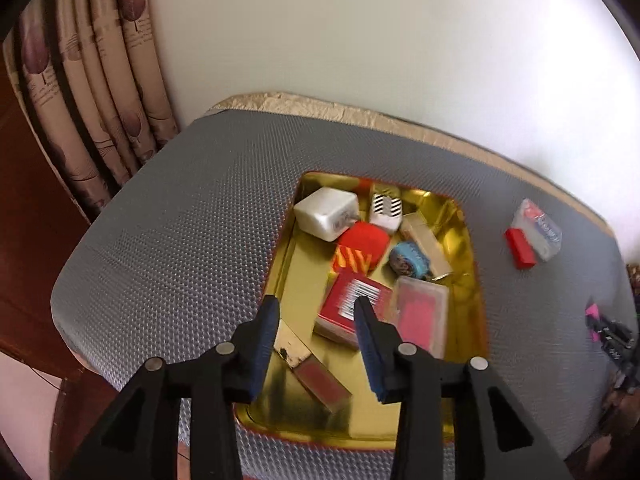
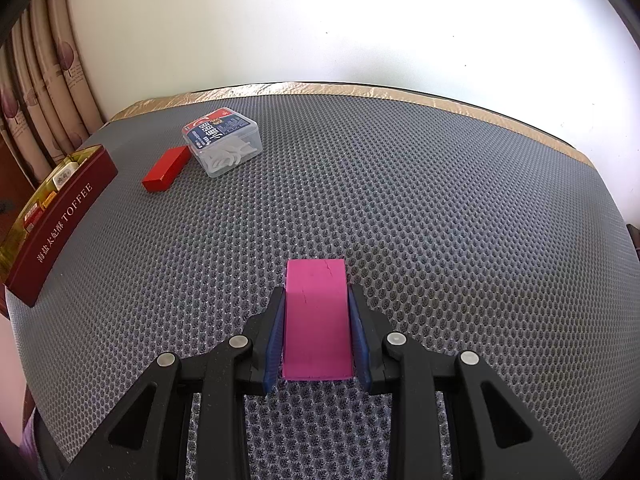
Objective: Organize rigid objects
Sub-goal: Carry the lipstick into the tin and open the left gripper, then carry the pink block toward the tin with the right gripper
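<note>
A gold-lined tin (image 1: 474, 280) with a dark red "TOFFEE" side (image 2: 60, 220) sits on the grey mat. It holds a white charger (image 1: 326, 214), a red pouch (image 1: 362, 248), a blue tape roll (image 1: 408, 260), a red card box (image 1: 352, 308), a clear case with pink contents (image 1: 422, 318) and a slim lip-gloss tube (image 1: 312, 372). My left gripper (image 1: 316, 316) hangs open and empty above the tin's near end. My right gripper (image 2: 316, 312) is shut on a pink block (image 2: 316, 320) resting on the mat. A red block (image 2: 166, 168) and a clear floss-pick box (image 2: 224, 144) lie on the mat.
The grey mesh mat (image 2: 440, 220) covers a table with a gold edge (image 2: 360, 90) against a white wall. Patterned curtains (image 1: 92, 92) hang at the left. The right gripper with the pink block shows at the left wrist view's right edge (image 1: 600, 324).
</note>
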Demonstrator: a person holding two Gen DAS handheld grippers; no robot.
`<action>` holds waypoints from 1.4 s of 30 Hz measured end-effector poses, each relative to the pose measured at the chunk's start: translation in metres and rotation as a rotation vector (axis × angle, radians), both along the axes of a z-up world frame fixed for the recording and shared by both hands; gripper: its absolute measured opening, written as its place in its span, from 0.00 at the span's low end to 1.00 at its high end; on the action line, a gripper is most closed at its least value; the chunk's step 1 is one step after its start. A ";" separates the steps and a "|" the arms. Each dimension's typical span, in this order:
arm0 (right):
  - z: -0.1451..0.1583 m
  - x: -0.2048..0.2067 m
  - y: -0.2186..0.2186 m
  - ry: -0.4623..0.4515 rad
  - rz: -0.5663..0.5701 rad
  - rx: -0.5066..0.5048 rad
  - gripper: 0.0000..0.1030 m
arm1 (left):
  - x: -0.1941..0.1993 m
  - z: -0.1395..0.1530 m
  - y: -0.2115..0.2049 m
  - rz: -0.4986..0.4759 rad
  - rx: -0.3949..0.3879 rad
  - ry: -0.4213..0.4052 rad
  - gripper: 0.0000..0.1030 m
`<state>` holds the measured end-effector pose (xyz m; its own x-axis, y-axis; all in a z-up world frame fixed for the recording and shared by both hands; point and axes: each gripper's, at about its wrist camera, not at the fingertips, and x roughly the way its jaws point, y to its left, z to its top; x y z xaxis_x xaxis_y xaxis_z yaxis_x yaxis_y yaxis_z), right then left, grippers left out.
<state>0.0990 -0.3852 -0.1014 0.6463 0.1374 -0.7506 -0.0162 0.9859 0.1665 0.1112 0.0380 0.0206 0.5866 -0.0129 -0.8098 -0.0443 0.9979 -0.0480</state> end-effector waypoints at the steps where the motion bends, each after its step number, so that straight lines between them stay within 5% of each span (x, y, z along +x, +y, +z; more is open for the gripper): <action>1: 0.000 0.000 0.000 0.000 0.000 0.003 0.26 | -0.007 0.003 -0.002 -0.011 -0.019 -0.004 0.38; 7: 0.001 -0.002 -0.001 0.002 0.000 0.010 0.27 | -0.061 0.007 -0.032 -0.063 -0.039 -0.030 0.38; 12: 0.003 -0.001 0.003 0.030 -0.010 -0.004 0.27 | -0.109 -0.001 -0.043 0.025 -0.022 -0.084 0.38; 27: 0.016 -0.019 0.014 0.073 -0.029 0.084 0.27 | -0.129 -0.033 -0.044 0.053 0.018 0.009 0.38; 42: 0.137 -0.014 0.169 -0.099 0.288 0.214 0.27 | -0.123 -0.044 -0.034 0.069 0.014 0.067 0.38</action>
